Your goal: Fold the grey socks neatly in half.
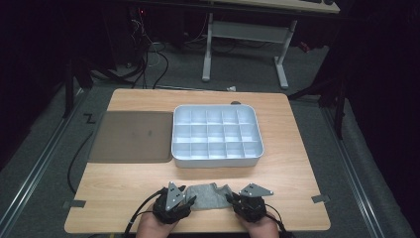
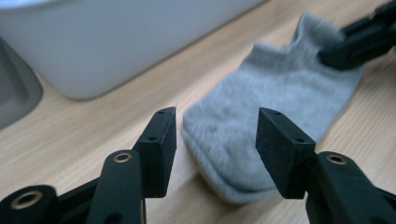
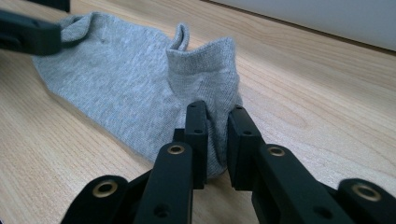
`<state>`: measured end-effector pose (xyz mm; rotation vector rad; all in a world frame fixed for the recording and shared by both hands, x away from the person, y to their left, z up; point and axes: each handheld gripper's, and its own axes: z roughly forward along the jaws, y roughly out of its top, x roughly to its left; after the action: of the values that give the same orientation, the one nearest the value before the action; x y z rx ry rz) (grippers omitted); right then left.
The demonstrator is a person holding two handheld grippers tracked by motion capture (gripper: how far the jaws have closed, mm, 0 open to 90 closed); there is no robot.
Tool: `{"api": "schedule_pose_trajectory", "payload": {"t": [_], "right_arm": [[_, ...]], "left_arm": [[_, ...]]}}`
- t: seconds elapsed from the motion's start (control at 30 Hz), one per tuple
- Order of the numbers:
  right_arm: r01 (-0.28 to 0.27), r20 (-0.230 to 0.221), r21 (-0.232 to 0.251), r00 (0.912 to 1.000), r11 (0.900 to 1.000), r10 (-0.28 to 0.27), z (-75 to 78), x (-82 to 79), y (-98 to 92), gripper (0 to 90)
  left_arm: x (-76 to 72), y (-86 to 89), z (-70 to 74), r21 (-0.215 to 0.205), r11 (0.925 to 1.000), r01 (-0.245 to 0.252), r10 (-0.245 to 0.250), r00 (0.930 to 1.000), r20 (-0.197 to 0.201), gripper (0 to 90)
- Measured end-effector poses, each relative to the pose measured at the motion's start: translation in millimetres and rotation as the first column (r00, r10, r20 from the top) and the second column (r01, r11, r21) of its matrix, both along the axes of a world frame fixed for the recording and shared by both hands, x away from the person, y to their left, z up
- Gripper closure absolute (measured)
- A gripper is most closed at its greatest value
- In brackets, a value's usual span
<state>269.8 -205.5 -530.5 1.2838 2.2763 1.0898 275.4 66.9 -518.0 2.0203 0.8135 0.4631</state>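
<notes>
The right gripper (image 3: 217, 116) is pinching the cuff of the small grey knitted sock (image 3: 121, 93), pinning it flat on the wooden table (image 1: 292, 173); the left gripper (image 2: 215, 135) is straddling its toe, jaws wide (nothing gripped), probably preparing a fold.

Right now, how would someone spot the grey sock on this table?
Start at the wooden table and find the white divided tray. The grey sock lies flat by the near edge, between the two grippers; it is the only soft fabric thing there.
</notes>
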Motion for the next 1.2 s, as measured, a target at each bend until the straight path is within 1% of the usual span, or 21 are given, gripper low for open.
{"api": "schedule_pose_trajectory", "payload": {"t": [0.03,0.13,0.17,0.2,0.23,0.27,0.3,0.33,0.43,0.5,0.57,0.63,0.73,0.77,0.8,0.93,0.97,1.0,1.07,1.1,1.2], "right_arm": [[0.000,0.001,0.002,1.0000,1.000,0.000,0.2,-0.1,-0.4,81.3],[0.001,0.001,0.004,1.0000,1.000,-0.001,0.6,-0.6,-0.8,81.3],[0.001,0.001,0.005,1.0000,1.000,-0.001,0.7,-1.1,-0.9,81.3],[0.001,0.001,0.005,1.0000,1.000,-0.001,0.7,-1.1,-0.9,81.3],[0.003,0.001,0.006,1.0000,1.000,-0.003,0.9,-1.3,-1.0,81.3],[0.003,0.003,0.006,1.0000,1.000,-0.003,1.0,-1.4,-1.3,81.3],[0.003,0.003,0.006,1.0000,1.000,-0.003,0.9,-1.6,-1.4,81.3],[0.003,0.003,0.006,1.0000,1.000,-0.003,0.9,-1.6,-1.4,81.3],[0.003,0.005,0.006,1.0000,1.000,-0.003,0.5,-1.6,-1.4,81.3],[0.004,0.006,0.006,1.0000,1.000,-0.004,0.3,-1.8,-1.1,81.3],[0.006,0.005,0.007,1.0000,1.000,-0.006,0.3,-2.0,-1.0,81.3],[0.005,0.006,0.006,1.0000,1.000,-0.005,0.4,-2.4,-1.1,81.3],[0.001,0.009,0.008,1.0000,1.000,-0.001,0.7,-2.8,-2.1,81.3],[0.001,0.005,0.020,1.0000,1.000,-0.001,1.7,-3.3,-3.3,81.2],[0.001,0.005,0.020,1.0000,1.000,-0.001,1.7,-3.3,-3.3,81.2],[-0.002,0.008,0.048,1.0000,0.999,0.001,7.3,-6.5,-5.5,81.2],[-0.005,0.014,0.054,0.9999,0.999,0.004,9.3,-7.8,-5.6,81.2],[-0.013,0.030,0.066,0.9995,0.998,0.011,14.2,-11.2,-4.8,81.2],[-0.015,0.033,0.073,0.9994,0.997,0.012,17.0,-13.0,-4.2,81.3],[-0.026,0.048,0.087,0.9986,0.996,0.021,21.7,-15.9,-2.4,81.3],[-0.034,0.061,0.096,0.9978,0.995,0.028,24.8,-18.1,0.5,81.2]], "left_arm": [[-0.5,-1.1,1.4,-0.006,1.0000,0.003,-0.003,1.0000,0.003,48.9],[-2.0,-7.0,4.5,-0.036,0.9990,0.025,-0.026,0.9996,-0.013,50.8],[-2.3,-9.4,4.9,-0.038,0.9987,0.034,-0.035,0.9992,-0.018,55.0],[-2.6,-12.6,4.8,-0.039,0.9984,0.041,-0.042,0.9989,-0.022,55.0],[-2.7,-15.9,4.7,-0.038,0.9982,0.047,-0.048,0.9985,-0.026,60.1],[-2.7,-19.3,4.5,-0.038,0.9979,0.053,-0.054,0.9981,-0.030,60.1],[-2.7,-22.7,4.5,-0.036,0.9977,0.057,-0.058,0.9978,-0.033,65.8],[-2.5,-26.0,4.5,-0.031,0.9977,0.060,-0.061,0.9976,-0.034,65.8],[-0.8,-36.7,2.7,-0.009,0.9982,0.060,-0.060,0.9971,-0.046,75.1],[0.3,-44.1,0.2,-0.002,0.9979,0.065,-0.065,0.9963,-0.056,78.2],[1.7,-51.2,-3.3,0.011,0.9978,0.065,-0.064,0.9961,-0.060,78.4],[3.6,-56.1,-8.8,0.029,0.9972,0.069,-0.067,0.9947,-0.078,79.0],[4.7,-58.9,-14.8,0.045,0.9960,0.078,-0.073,0.9925,-0.098,79.8],[4.3,-59.2,-14.7,0.047,0.9959,0.077,-0.073,0.9929,-0.094,80.7],[4.3,-59.2,-14.9,0.050,0.9957,0.078,-0.073,0.9927,-0.096,80.7],[3.7,-59.4,-15.1,0.057,0.9949,0.083,-0.077,0.9926,-0.094,81.5],[3.4,-59.6,-15.1,0.060,0.9947,0.084,-0.078,0.9927,-0.092,81.6],[3.1,-59.8,-15.2,0.062,0.9945,0.085,-0.080,0.9927,-0.091,82.0],[2.7,-60.3,-15.2,0.066,0.9939,0.089,-0.083,0.9927,-0.088,82.1],[2.6,-60.5,-15.2,0.068,0.9937,0.090,-0.084,0.9928,-0.086,82.3],[2.8,-60.4,-15.3,0.065,0.9939,0.089,-0.083,0.9926,-0.089,82.3]]}}
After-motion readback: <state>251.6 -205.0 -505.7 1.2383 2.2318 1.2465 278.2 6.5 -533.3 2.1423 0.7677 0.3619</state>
